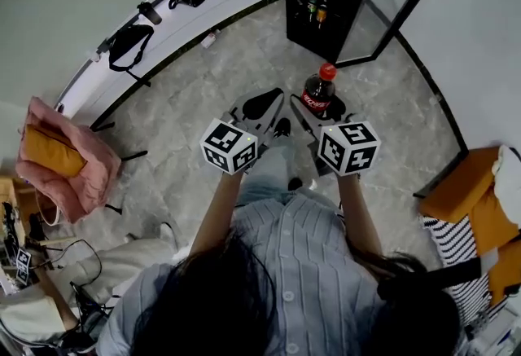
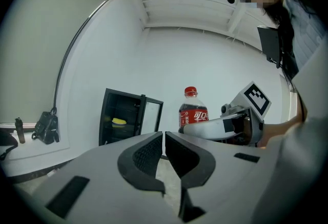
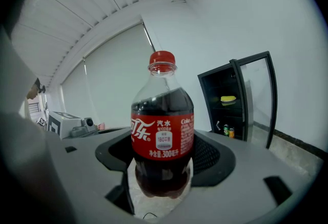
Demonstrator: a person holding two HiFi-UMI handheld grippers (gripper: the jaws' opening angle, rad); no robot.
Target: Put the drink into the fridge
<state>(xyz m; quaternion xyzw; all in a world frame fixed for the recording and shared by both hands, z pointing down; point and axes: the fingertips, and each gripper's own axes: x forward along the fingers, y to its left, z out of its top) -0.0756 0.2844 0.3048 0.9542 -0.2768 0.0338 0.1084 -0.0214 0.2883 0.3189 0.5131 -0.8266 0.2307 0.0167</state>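
Clasping a rounded plastic cola bottle (image 3: 163, 133), right gripper (image 3: 164, 166) flanks the clenched left gripper (image 2: 164, 140).

The cola bottle (image 3: 163, 107) has a red label (image 3: 162, 140) with white Chinese brand script, "汽水" beside it and "净含量:300毫升" along the bottom. The smaller print is unreadable.
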